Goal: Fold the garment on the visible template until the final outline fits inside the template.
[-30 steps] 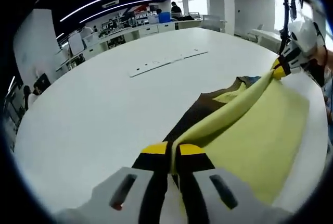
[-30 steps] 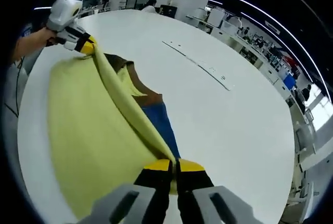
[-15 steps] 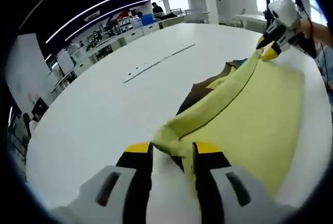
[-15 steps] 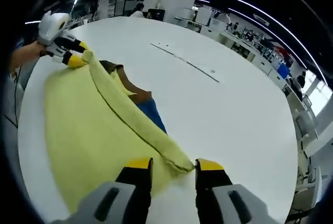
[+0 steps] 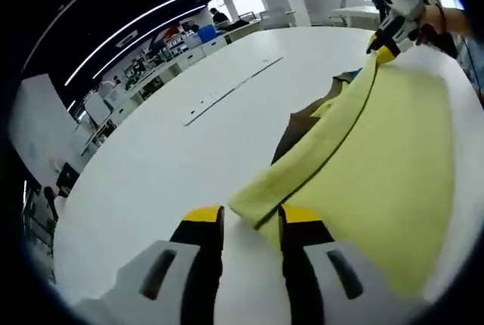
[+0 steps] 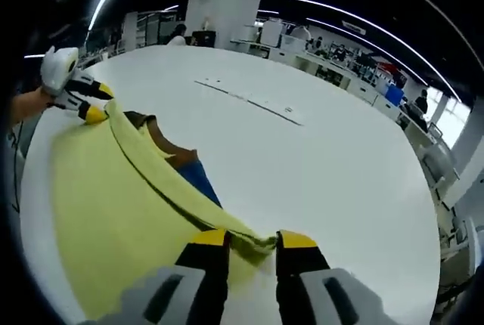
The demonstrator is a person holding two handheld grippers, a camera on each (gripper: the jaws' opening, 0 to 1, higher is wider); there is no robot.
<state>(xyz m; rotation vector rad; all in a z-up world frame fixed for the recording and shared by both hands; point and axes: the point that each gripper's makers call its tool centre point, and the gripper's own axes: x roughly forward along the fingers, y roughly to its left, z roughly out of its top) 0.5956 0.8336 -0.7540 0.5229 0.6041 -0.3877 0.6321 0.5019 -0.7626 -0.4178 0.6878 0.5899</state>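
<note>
A broad white worktop [image 5: 151, 159] stretches ahead of me, bare across its far half apart from a thin pale strip [image 5: 231, 92] lying flat toward the far edge; office desks and people sit well beyond that rim.

The yellow garment [image 5: 378, 159] lies spread along the worktop's near edge, its long side turned over into a fold that runs from one claw to the other. A brown collar [image 6: 170, 151] and a blue patch [image 6: 200, 181] peek out from beneath the fold on the side facing the open worktop. I cannot tell whether a template lies under the fabric.

My left claw [image 5: 242, 219] stands spread, and the folded corner of the garment sits between its yellow-tipped fingers [image 5: 203, 215]; whether the cloth touches them I cannot tell. In the right gripper view, my right claw [image 6: 253, 242] is likewise parted, with the opposite folded corner resting between its tips.

In the left gripper view, the right claw appears at the far end of the fold, held in a hand [image 5: 442, 19].
</note>
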